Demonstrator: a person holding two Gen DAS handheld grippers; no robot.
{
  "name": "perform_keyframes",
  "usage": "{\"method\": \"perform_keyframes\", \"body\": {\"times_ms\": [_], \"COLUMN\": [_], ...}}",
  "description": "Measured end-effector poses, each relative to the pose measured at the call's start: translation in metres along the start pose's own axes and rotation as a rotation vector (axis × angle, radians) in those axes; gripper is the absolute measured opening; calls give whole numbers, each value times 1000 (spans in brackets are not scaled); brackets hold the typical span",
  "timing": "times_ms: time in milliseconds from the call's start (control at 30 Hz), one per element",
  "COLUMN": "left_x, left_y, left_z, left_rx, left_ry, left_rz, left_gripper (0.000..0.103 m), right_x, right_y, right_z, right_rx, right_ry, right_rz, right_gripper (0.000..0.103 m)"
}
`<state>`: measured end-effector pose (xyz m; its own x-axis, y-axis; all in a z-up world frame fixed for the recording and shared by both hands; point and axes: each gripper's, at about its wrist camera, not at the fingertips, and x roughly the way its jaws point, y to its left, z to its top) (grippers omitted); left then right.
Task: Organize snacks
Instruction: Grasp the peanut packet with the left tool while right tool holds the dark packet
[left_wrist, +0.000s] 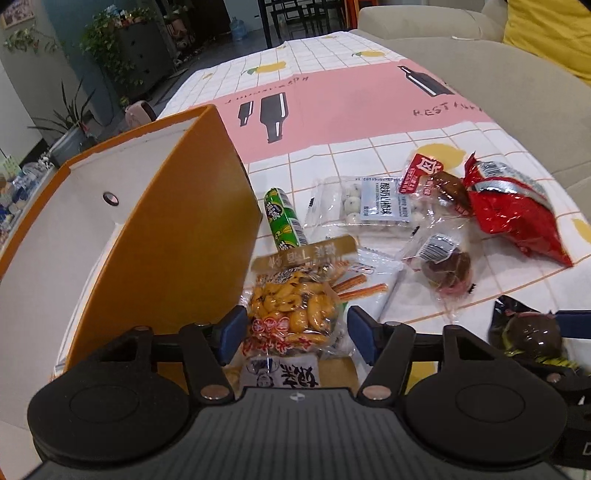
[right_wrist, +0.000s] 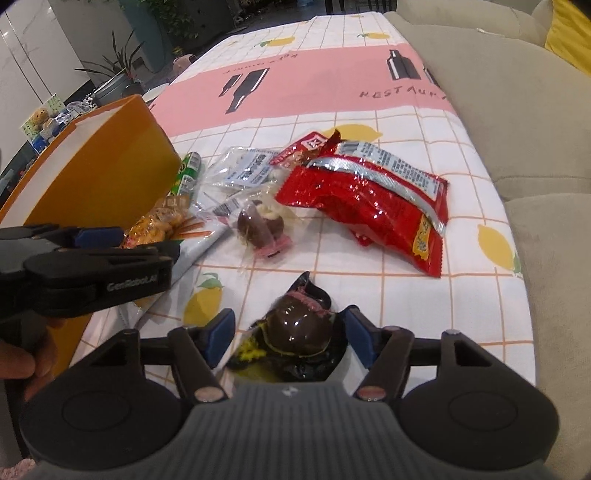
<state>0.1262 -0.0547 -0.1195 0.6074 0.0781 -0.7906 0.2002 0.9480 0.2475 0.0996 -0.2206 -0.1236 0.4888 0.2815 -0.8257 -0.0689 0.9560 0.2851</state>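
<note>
In the left wrist view my left gripper (left_wrist: 297, 332) stands open over a clear packet of yellow beans (left_wrist: 291, 314) that lies on the table between its blue pads, beside the orange box (left_wrist: 184, 229). In the right wrist view my right gripper (right_wrist: 291, 332) is open around a dark round snack in a black wrapper (right_wrist: 299, 332), with a gap on the left side. That dark snack (left_wrist: 532, 332) also shows at the left view's lower right. The left gripper (right_wrist: 110, 240) appears side-on at the right view's left edge.
On the checked tablecloth (left_wrist: 332, 110) lie a green sausage tube (left_wrist: 284, 218), a clear packet of white balls (left_wrist: 369, 203), a brown snack packet (left_wrist: 447, 269) and a red foil bag (right_wrist: 369, 199). A beige sofa (right_wrist: 517, 129) borders the right. A hand (right_wrist: 22, 362) holds the left gripper.
</note>
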Motion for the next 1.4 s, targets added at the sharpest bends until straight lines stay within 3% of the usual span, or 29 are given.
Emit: {"method": "perform_keyframes", "body": {"times_ms": [67,133,533,800,900,1033,1067,1133,1200,1400], "left_x": [0,-1,-33,-62,-65,-67,-68,-72,-75,-63], "left_y": [2,5,7,-11,-16,-15,-15,-14,-12,-3], "left_z": [0,0,-21,-44,-51,-58,-60,-61,-61,-55], "left_rx": [-3,-13,31,165,212,210,218,250,288,338], "left_ry": [-7,-6,-10,5,11,26,23,-7,-35,6], "left_rz": [-10,2,-95,-206,-226,-291,-297,-294,-292,-323], "left_gripper": [62,39,35,34,37,58,61,75,82,87], "right_x": [3,4,1,-10,-14,-16,-16,-17,-18,-19], "right_y": [-1,-1,-1,-5,-5,-7,-7,-7,-7,-10], "right_z": [-1,-2,-6,-16,-21,-24,-24,-25,-25,-26], "right_rx": [-1,-3,-45,-46,-49,-43,-41,-37,-40,-28], "right_ry": [10,13,29,73,94,108,110,114,119,139], "right_rz": [-5,-4,-14,-14,-12,-9,-9,-9,-7,17], "right_gripper": [66,66,60,59,60,61,61,62,64,67]}}
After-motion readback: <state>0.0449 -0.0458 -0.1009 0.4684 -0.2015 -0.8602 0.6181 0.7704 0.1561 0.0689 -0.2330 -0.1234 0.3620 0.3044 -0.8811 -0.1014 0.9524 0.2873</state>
